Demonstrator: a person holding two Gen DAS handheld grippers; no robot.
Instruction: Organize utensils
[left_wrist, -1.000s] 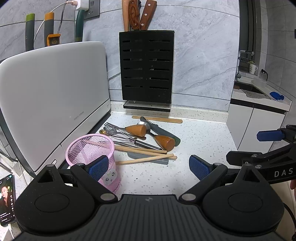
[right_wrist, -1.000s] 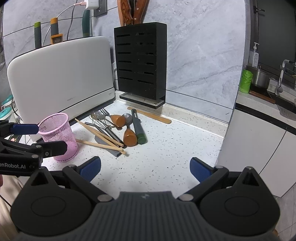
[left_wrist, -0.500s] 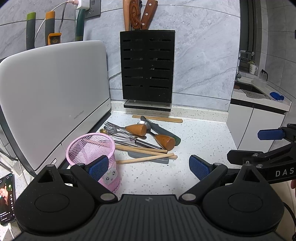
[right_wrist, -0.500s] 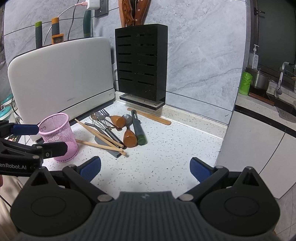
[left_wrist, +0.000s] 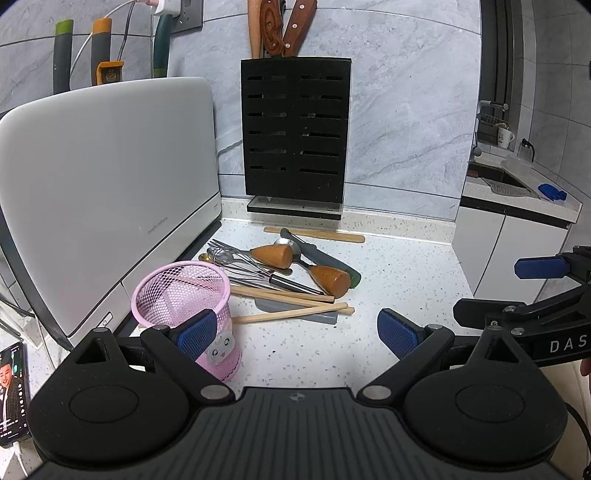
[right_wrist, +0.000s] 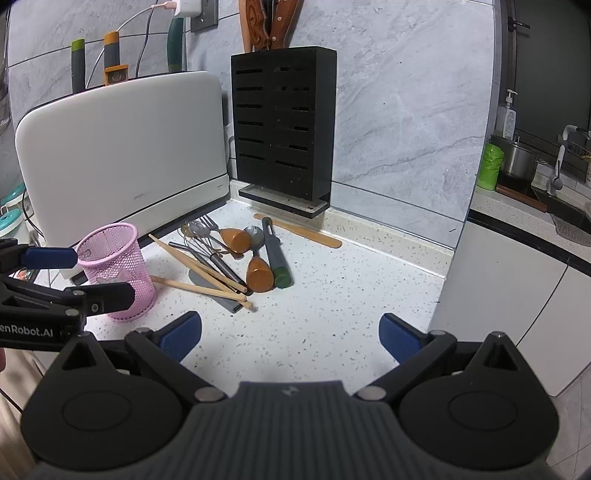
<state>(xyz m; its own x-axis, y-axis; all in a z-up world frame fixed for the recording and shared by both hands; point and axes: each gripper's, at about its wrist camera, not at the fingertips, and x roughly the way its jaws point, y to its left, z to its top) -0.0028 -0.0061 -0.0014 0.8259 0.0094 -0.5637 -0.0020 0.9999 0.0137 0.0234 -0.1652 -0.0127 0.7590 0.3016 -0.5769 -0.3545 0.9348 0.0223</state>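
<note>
We see even, soft indoor light; sharp focus throughout; faint shadows under the utensils (left_wrist: 291, 273); edges bend and darken at corners.

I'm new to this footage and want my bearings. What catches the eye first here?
A jumbled pile of utensils lies mid-counter: chopsticks, a whisk, wooden-handled spoons. Left of it stands a pink mesh cup, upright, in front of a large white appliance. A black knife block stands against the marble wall behind, and both grippers, left gripper and right gripper, are open and holding nothing.
</note>
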